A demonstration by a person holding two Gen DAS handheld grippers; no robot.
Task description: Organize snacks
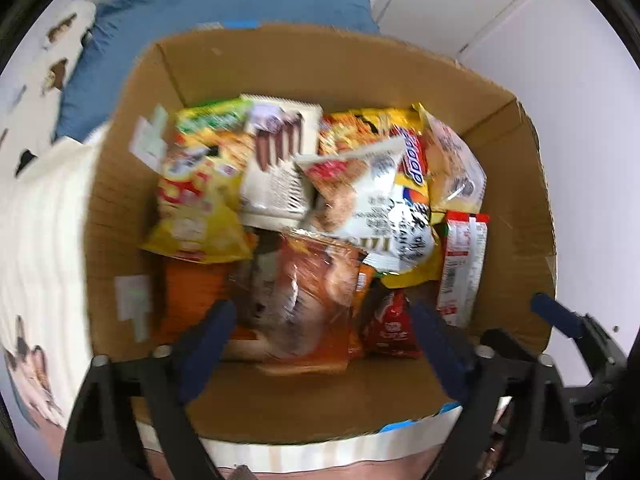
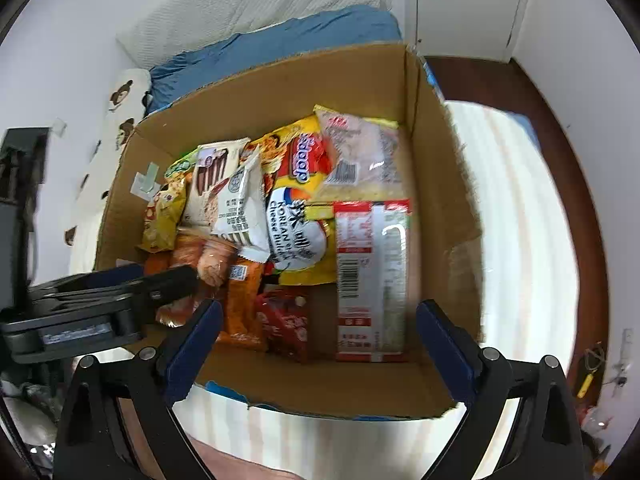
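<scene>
Two tongs are hovering over an open cardboard box point(image 1: 516, 184) of snack packets, both pointing steeply down. Left tongs point(image 1: 320, 322): blue-padded jaws are standing wide apart, gripping nothing; an orange transparent packet of pastries point(image 1: 304, 300) is lying directly between and below the jaws, not pressed by either pad. Just beside the packet, toward the right jaw, a small red packet point(image 1: 390, 320) is resting on the box floor. Farther back, a yellow chip bag point(image 1: 192, 216), a white wafer-stick packet point(image 1: 276, 160) and a white seasoned-snack bag point(image 1: 360, 196) are crowding the rear half of the box.

Right tongs point(image 2: 318, 326): jaws are likewise standing wide apart and empty. A red-and-white packet point(image 2: 372, 280) is lying lengthwise between the jaws, nearer the right pad, along the box's right wall point(image 2: 440, 184). The small red packet point(image 2: 286, 322) is sitting beside it. A yellow Korean cheese noodle pack point(image 2: 296, 232) is lying behind. The box is resting on a white striped bedcover point(image 2: 516, 240); a blue pillow point(image 2: 280, 48) is lying beyond.
</scene>
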